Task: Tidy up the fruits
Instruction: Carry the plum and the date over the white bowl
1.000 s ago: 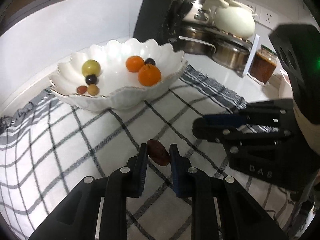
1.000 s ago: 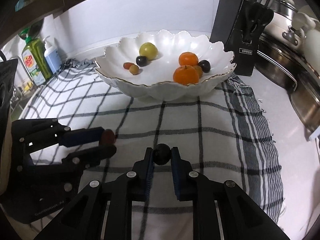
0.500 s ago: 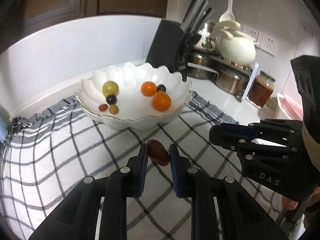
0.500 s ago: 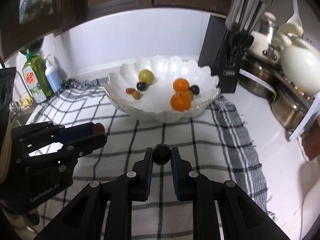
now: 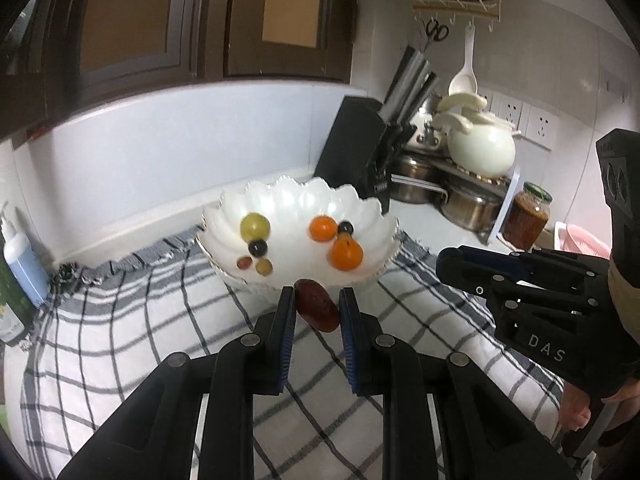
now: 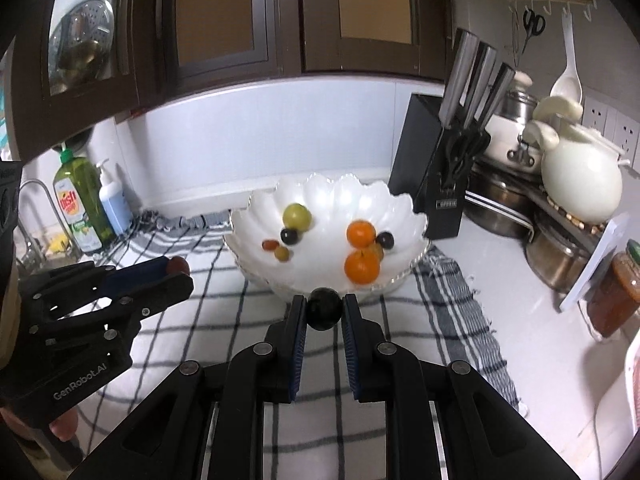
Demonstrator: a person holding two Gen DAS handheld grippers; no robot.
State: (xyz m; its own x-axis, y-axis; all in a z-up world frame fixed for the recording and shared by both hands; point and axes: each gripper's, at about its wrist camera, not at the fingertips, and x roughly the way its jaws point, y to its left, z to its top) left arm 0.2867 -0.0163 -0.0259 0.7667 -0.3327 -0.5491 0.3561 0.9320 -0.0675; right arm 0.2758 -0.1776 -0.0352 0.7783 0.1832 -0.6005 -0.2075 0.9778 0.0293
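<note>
My left gripper (image 5: 317,307) is shut on a dark red oblong fruit (image 5: 317,309), held above the checked cloth just short of the white scalloped bowl (image 5: 372,216). My right gripper (image 6: 324,309) is shut on a small round black fruit (image 6: 324,309), also in front of the bowl (image 6: 416,216). Inside the bowl lie a green fruit (image 6: 297,216), two oranges (image 6: 362,266), dark grapes (image 6: 289,236) and small reddish and yellowish fruits. The left gripper (image 6: 178,274) shows at the left of the right wrist view, and the right gripper (image 5: 452,266) at the right of the left wrist view.
A black knife block (image 6: 438,184) stands right of the bowl. Steel pots (image 6: 560,256), a white ceramic pot (image 6: 580,184) and a sauce jar (image 6: 612,296) crowd the right counter. Dish soap (image 6: 78,204) and a pump bottle (image 6: 114,204) stand at the left by the sink. Dark cabinets hang overhead.
Both grippers have risen and tilted upward with their fruits still held; the bowl now sits lower and smaller in both views, and the cabinets and wall have come into sight.
</note>
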